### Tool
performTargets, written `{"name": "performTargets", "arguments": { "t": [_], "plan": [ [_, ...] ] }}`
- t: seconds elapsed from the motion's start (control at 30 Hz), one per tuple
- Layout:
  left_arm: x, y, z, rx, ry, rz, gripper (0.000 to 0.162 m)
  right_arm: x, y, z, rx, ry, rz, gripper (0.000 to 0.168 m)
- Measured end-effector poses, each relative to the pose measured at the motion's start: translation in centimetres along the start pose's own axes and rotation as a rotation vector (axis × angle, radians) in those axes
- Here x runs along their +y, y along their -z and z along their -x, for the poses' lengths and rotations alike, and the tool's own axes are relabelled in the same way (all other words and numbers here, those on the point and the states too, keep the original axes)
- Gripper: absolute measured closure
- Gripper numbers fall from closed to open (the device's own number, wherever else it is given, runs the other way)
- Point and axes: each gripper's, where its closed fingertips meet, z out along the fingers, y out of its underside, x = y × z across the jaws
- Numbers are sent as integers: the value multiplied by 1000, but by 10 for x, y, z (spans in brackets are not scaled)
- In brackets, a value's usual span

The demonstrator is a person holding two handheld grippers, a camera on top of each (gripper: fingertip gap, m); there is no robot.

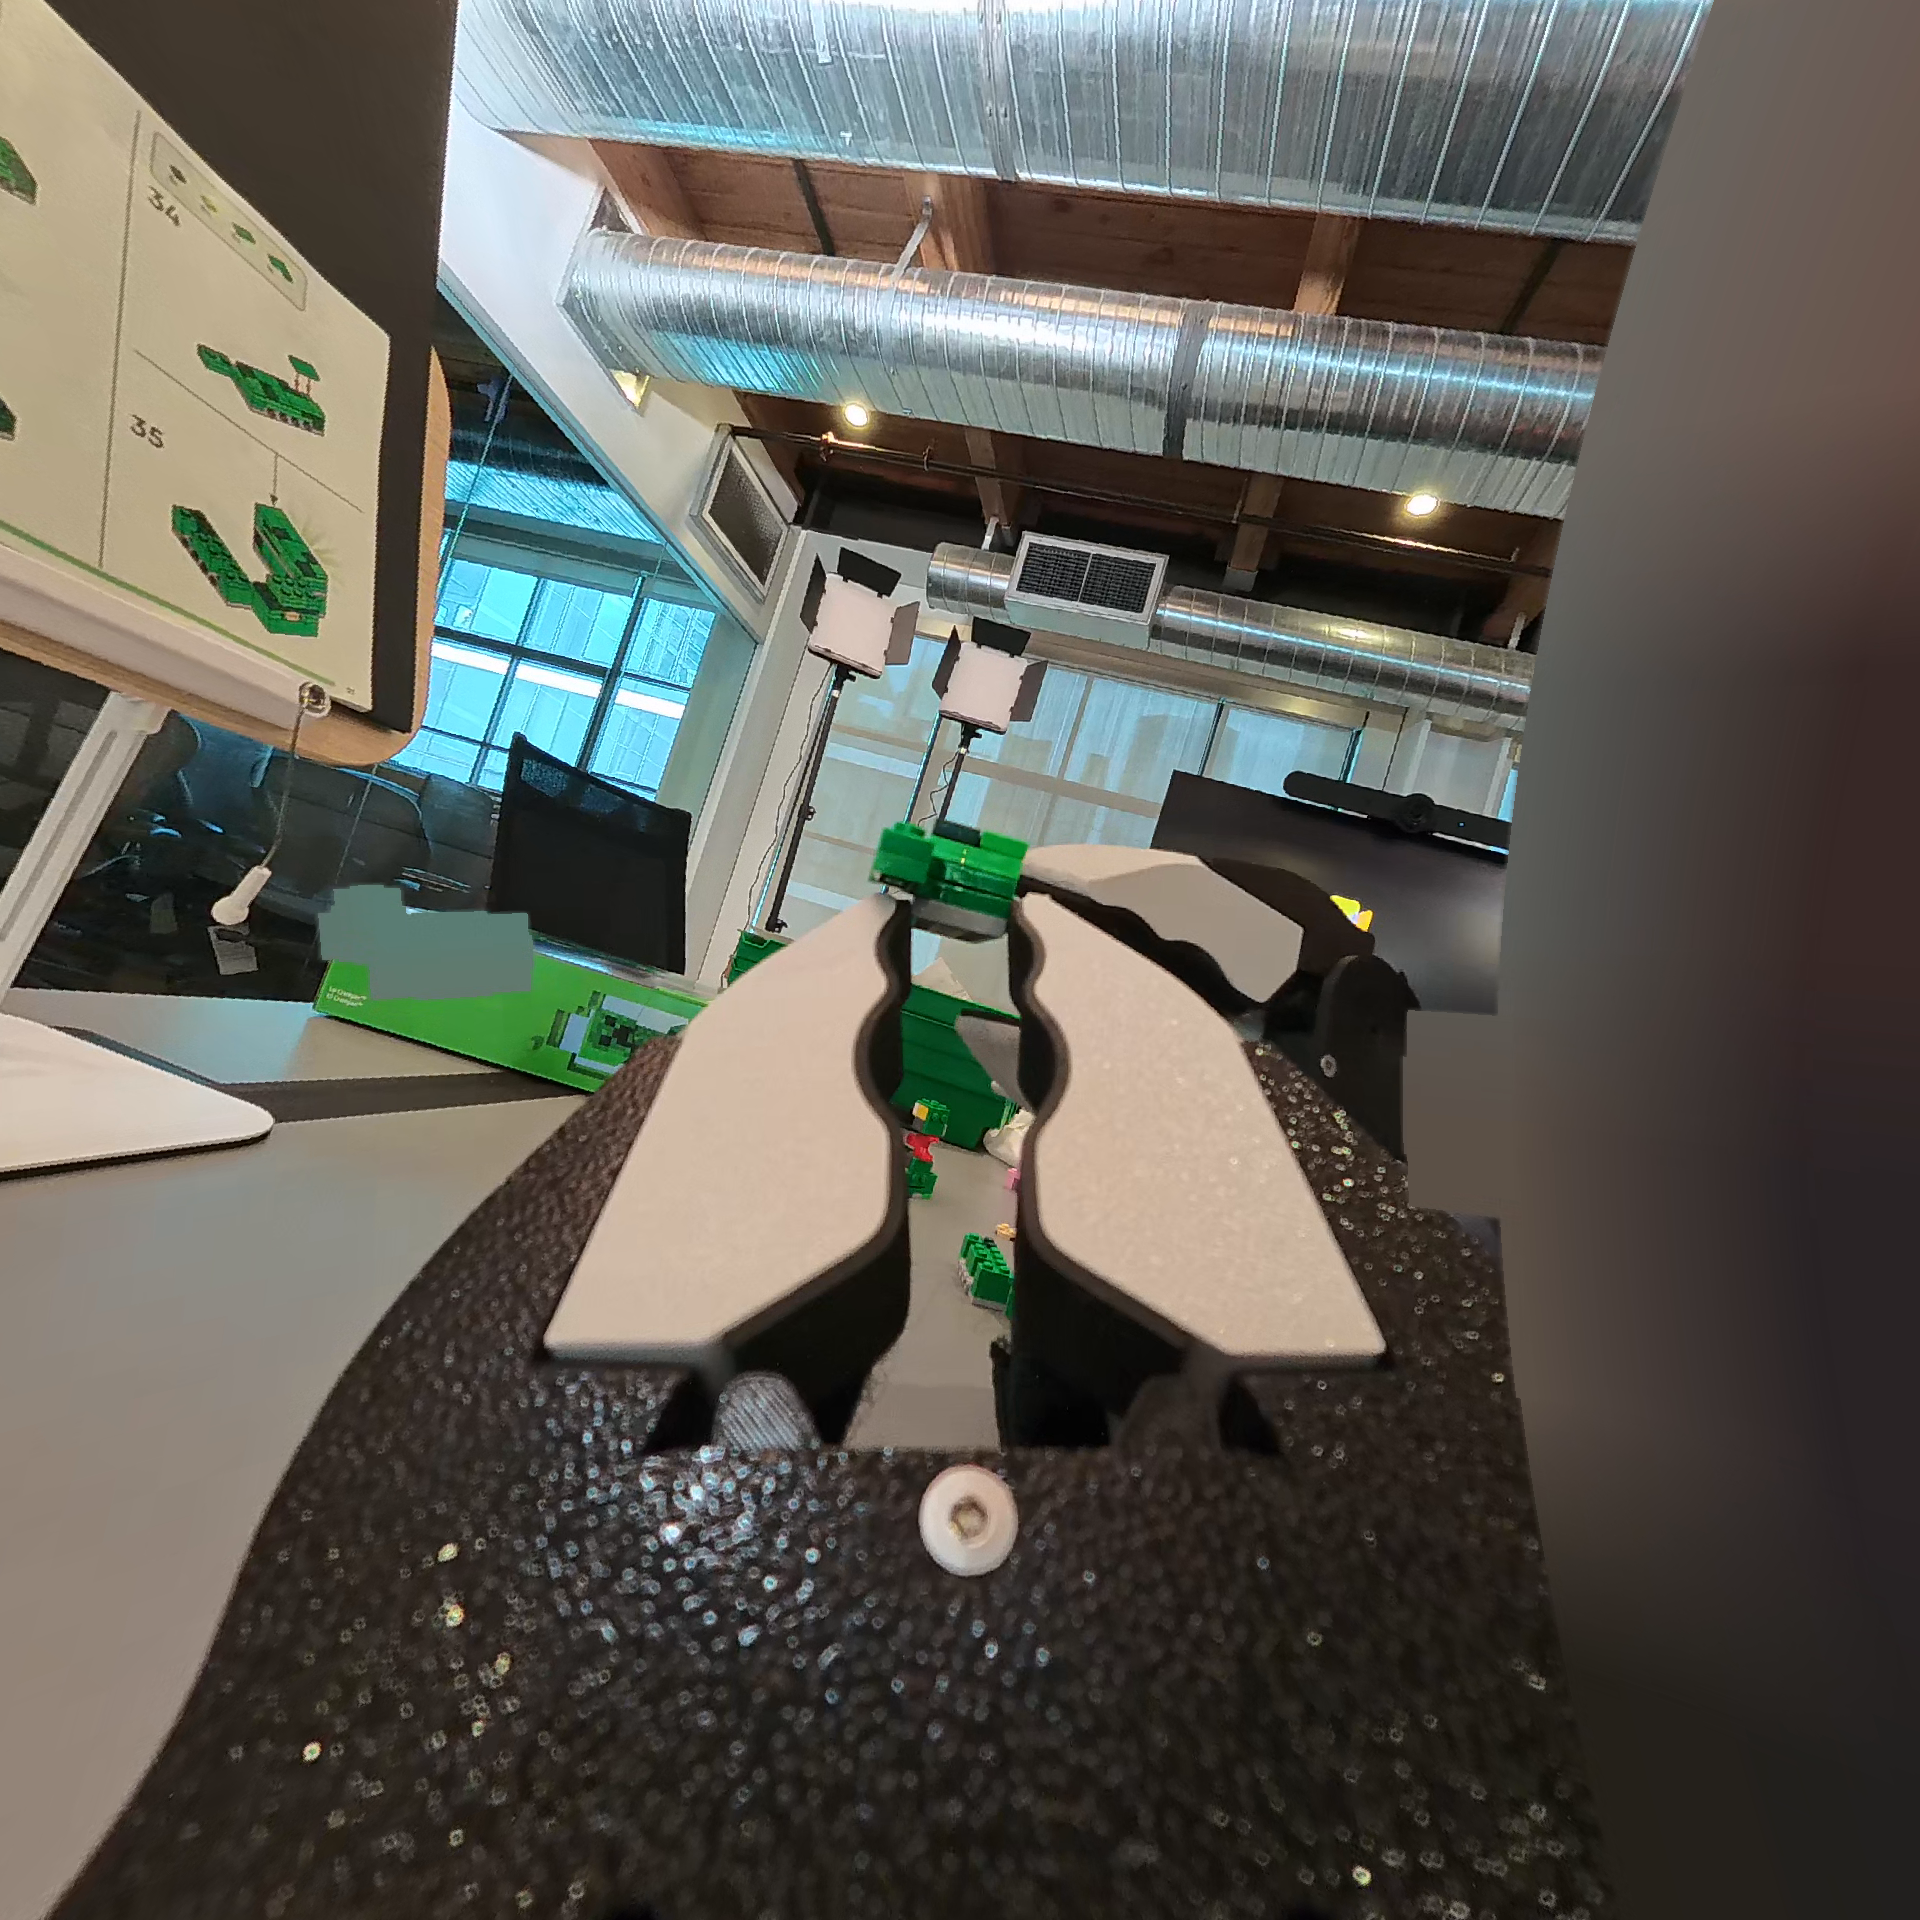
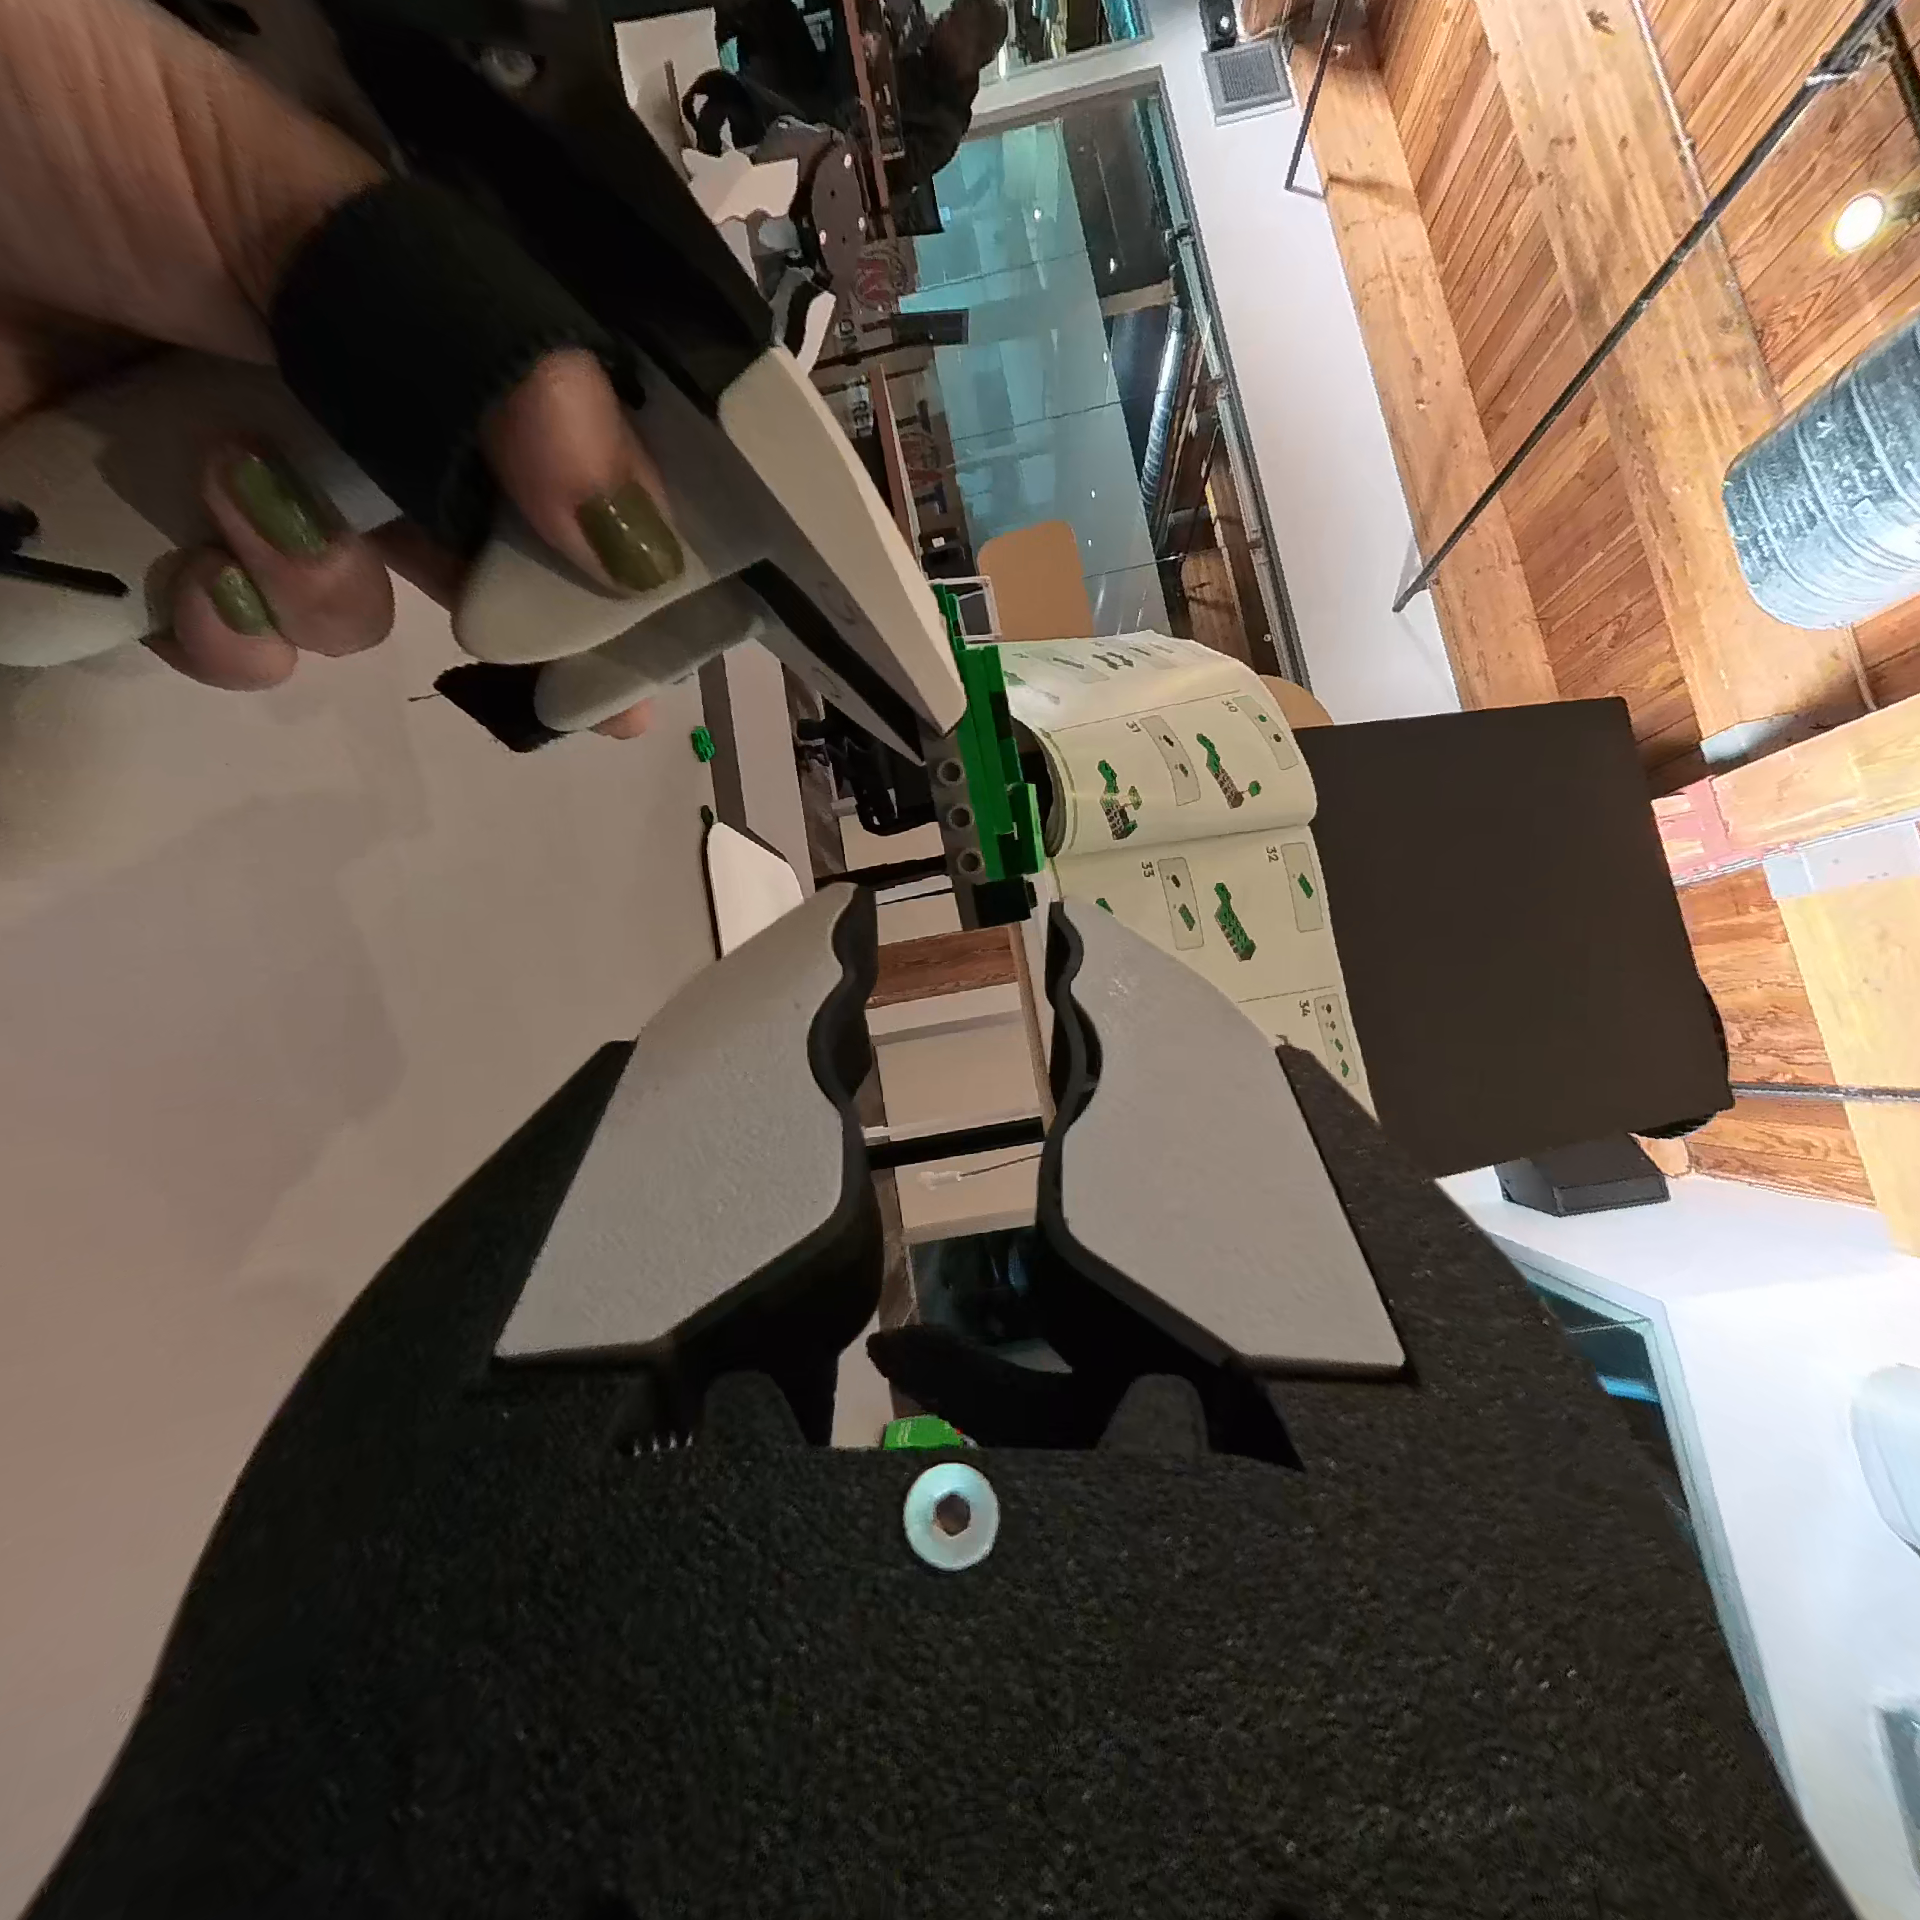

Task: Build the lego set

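Observation:
My left gripper (image 1: 958, 909) is shut on a small green and grey lego assembly (image 1: 951, 868) and holds it in the air above the table. In the right wrist view the assembly (image 2: 987, 779) hangs from the left gripper's fingertips (image 2: 925, 696), which come in from the upper left. My right gripper (image 2: 956, 912) is open, its tips just at the assembly's lower end, one on each side, with a gap showing. One of its fingers (image 1: 1143, 894) shows right beside the assembly in the left wrist view.
The open instruction booklet (image 1: 208, 364) stands on a holder at the left and also shows in the right wrist view (image 2: 1195, 810). A green lego box (image 1: 499, 1013), a green bin (image 1: 935, 1049) and loose bricks (image 1: 982, 1262) lie on the grey table (image 1: 260, 1351). A person's hand (image 2: 312, 582) holds the left gripper.

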Motion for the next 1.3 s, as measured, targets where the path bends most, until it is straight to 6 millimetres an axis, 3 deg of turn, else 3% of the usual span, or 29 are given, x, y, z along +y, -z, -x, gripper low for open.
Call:
{"name": "performTargets", "arguments": {
  "t": [0.77, 1.3],
  "plan": [
    [0, 0, 1, -3, 2, -2, 145, -7, -9, -7, 113, 171, -3, 135],
    [0, 0, 1, -4, 5, -2, 145, -4, -6, -4, 81, 139, -6, 140]
  ]
}}
